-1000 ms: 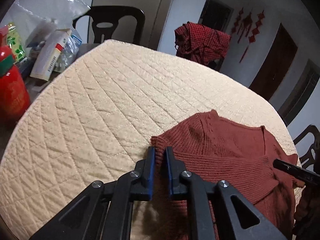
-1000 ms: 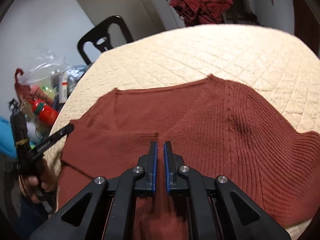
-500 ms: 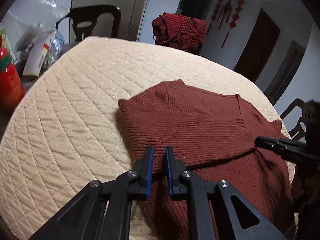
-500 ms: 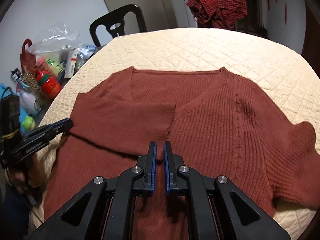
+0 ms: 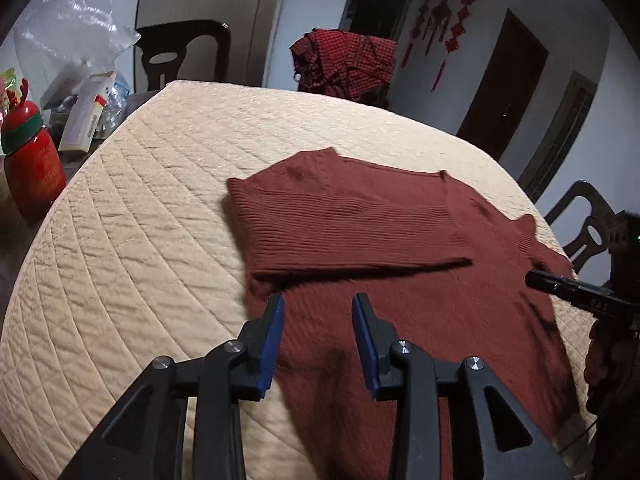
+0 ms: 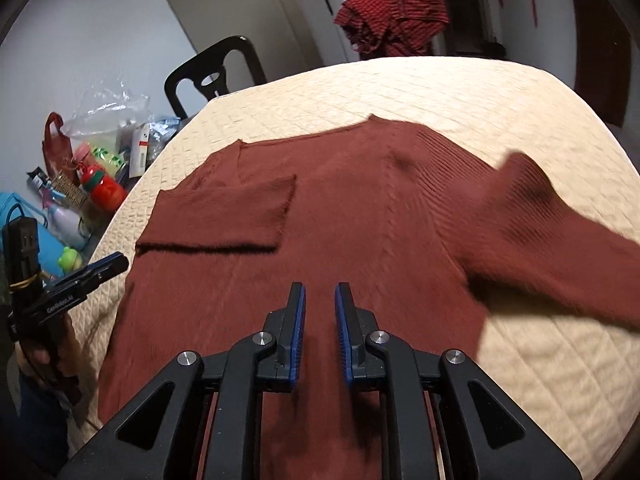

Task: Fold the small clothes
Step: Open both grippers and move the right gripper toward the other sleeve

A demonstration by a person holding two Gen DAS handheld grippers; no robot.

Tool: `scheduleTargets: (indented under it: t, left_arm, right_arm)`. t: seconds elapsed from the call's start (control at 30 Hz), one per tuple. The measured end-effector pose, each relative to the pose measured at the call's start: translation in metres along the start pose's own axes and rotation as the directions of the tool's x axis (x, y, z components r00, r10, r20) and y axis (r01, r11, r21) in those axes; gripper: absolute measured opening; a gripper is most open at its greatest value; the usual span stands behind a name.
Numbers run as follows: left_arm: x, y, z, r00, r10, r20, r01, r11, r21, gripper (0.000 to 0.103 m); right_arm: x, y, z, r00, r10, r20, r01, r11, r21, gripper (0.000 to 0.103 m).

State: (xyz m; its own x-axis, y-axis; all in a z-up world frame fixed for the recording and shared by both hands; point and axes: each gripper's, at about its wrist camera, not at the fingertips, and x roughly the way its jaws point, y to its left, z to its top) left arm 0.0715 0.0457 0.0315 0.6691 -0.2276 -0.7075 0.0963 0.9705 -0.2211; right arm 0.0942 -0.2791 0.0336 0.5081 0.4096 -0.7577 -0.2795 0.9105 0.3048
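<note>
**Inspector:** Position of the garment?

**Assistant:** The rust-red sweater [image 6: 360, 216] lies flat on the cream quilted desk [image 6: 500, 92], neckline toward the far side. Its left sleeve [image 5: 344, 228] is folded across the chest — the cuff edge ends near the middle of the body. The right sleeve [image 6: 560, 240] stretches outward toward the right edge of the desk and shows blurred in the right wrist view.

**Inspector:** Left tool?

**Assistant:** The left tool [image 5: 318, 304] has its two blue-padded fingers spread apart, with nothing between them. It hovers over the lower body of the sweater, just short of the folded sleeve's near edge. Whether the tips touch the knit, I cannot tell.

**Inspector:** Right tool?

**Assistant:** The right tool [image 6: 320, 294] has a narrower gap between its fingers, though they are clearly parted and hold nothing. It sits over the middle of the sweater body, nearer the hem, with the folded sleeve ahead to its left and the extended sleeve off to its right. From the left wrist view its black tip appears at the frame's right edge, beside the sweater's side.

**Inspector:** Surroundings?

**Assistant:** Beyond the desk, a red checked cloth [image 5: 344, 60] is draped over a chair. A black chair [image 6: 212, 76] stands at the far left. Off the desk's left side sit a red bottle [image 5: 34, 168], boxes and a clear plastic bag [image 5: 68, 48].
</note>
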Motion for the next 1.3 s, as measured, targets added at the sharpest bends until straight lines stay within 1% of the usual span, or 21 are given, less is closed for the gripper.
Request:
scheduleTargets:
  t: [0.07, 0.13, 0.17, 0.27, 0.3, 0.37, 0.47, 0.57, 0.63, 0.7, 0.77, 0.8, 1.03, 1.13, 1.3]
  left_arm:
    - [-0.004, -0.009, -0.003, 1.000, -0.007, 0.011, 0.007, 1.000, 0.010, 0.037]
    - [-0.003, -0.017, -0.007, 1.000, -0.018, 0.004, 0.018, 1.000, 0.020, 0.041]
    - [0.000, -0.021, -0.010, 1.000, -0.017, -0.004, 0.018, 0.999, 0.038, 0.042]
    - [0.012, -0.029, -0.023, 0.998, 0.004, -0.059, 0.000, 0.998, 0.067, 0.042]
    - [0.015, -0.030, -0.028, 0.997, 0.009, -0.071, -0.004, 0.998, 0.070, 0.042]
    - [0.010, -0.034, -0.034, 0.998, 0.035, -0.054, -0.029, 0.995, 0.100, 0.042]
    - [0.003, -0.033, -0.038, 0.998, 0.032, -0.059, -0.027, 0.996, 0.086, 0.042]
    - [-0.003, -0.030, -0.040, 0.997, 0.043, -0.058, -0.039, 0.996, 0.074, 0.042]
    - [-0.007, -0.031, -0.038, 0.997, 0.046, -0.055, -0.043, 0.997, 0.065, 0.043]
    - [-0.009, -0.034, -0.036, 0.997, 0.058, -0.045, -0.055, 0.996, 0.067, 0.043]
    - [-0.009, -0.039, -0.033, 0.997, 0.062, -0.041, -0.059, 0.996, 0.065, 0.046]
    - [-0.008, -0.042, -0.031, 0.998, 0.059, -0.037, -0.056, 0.996, 0.064, 0.047]
    - [-0.002, -0.065, -0.021, 0.999, 0.042, -0.019, -0.041, 0.996, 0.084, 0.053]
    - [0.000, -0.076, -0.018, 0.999, 0.037, -0.015, -0.035, 0.994, 0.099, 0.054]
    - [0.002, -0.089, -0.013, 0.999, 0.033, -0.006, -0.032, 0.992, 0.123, 0.056]
  right_arm:
    - [-0.005, 0.000, -0.008, 1.000, -0.012, 0.005, 0.012, 1.000, -0.004, 0.015]
    - [-0.009, 0.001, -0.015, 0.999, -0.032, 0.010, 0.032, 0.999, -0.013, 0.015]
    - [-0.010, 0.001, -0.019, 0.999, -0.035, 0.010, 0.035, 0.999, -0.016, 0.016]
    - [-0.006, -0.007, -0.030, 0.998, -0.058, -0.023, 0.058, 0.998, -0.002, 0.018]
    - [-0.009, -0.009, -0.033, 0.999, -0.048, -0.011, 0.048, 0.999, 0.000, 0.018]
    - [-0.015, -0.010, -0.037, 0.999, -0.048, -0.009, 0.048, 0.999, 0.004, 0.019]
    - [-0.023, -0.011, -0.041, 0.998, -0.067, 0.007, 0.067, 0.998, 0.006, 0.019]
    - [-0.031, -0.013, -0.045, 0.997, -0.075, 0.021, 0.074, 0.997, 0.018, 0.019]
    - [-0.036, -0.015, -0.046, 0.997, -0.074, 0.031, 0.073, 0.997, 0.028, 0.019]
    - [-0.040, -0.017, -0.047, 0.996, -0.072, 0.043, 0.070, 0.997, 0.040, 0.022]
    - [-0.042, -0.019, -0.047, 0.996, -0.067, 0.052, 0.064, 0.996, 0.054, 0.034]
    - [-0.042, -0.020, -0.047, 0.996, -0.064, 0.054, 0.061, 0.996, 0.061, 0.036]
    - [-0.041, -0.016, -0.045, 0.996, -0.064, 0.067, 0.060, 0.996, 0.060, 0.038]
    - [-0.043, -0.018, -0.044, 0.994, -0.076, 0.074, 0.071, 0.995, 0.066, 0.043]
    - [-0.045, -0.025, -0.044, 0.993, -0.089, 0.080, 0.083, 0.993, 0.082, 0.044]
